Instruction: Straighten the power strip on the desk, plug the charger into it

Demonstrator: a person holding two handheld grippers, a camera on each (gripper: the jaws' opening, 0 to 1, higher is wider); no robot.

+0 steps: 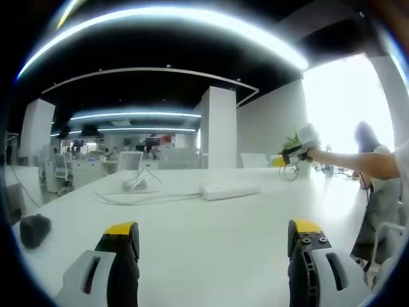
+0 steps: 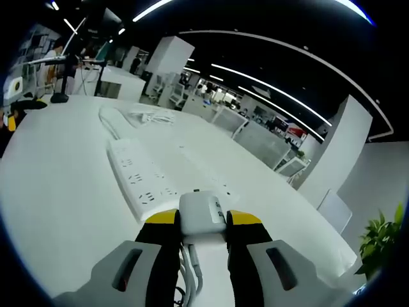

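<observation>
Charger (image 2: pixel 203 217) sits clamped between the jaws of your right gripper (image 2: pixel 202 225), just near of the power strip (image 2: pixel 142 177), which lies on the desk (image 2: pixel 57 192) with nothing plugged in. Your left gripper (image 1: pixel 214 240) hangs wide open and empty above the near desk, the strip far ahead; plugging in remains.

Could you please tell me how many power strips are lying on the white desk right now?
1. The power strip lies flat on the desk, just ahead of the right gripper, which holds the charger. In the left gripper view it sits mid-desk. Others may be out of view.
</observation>
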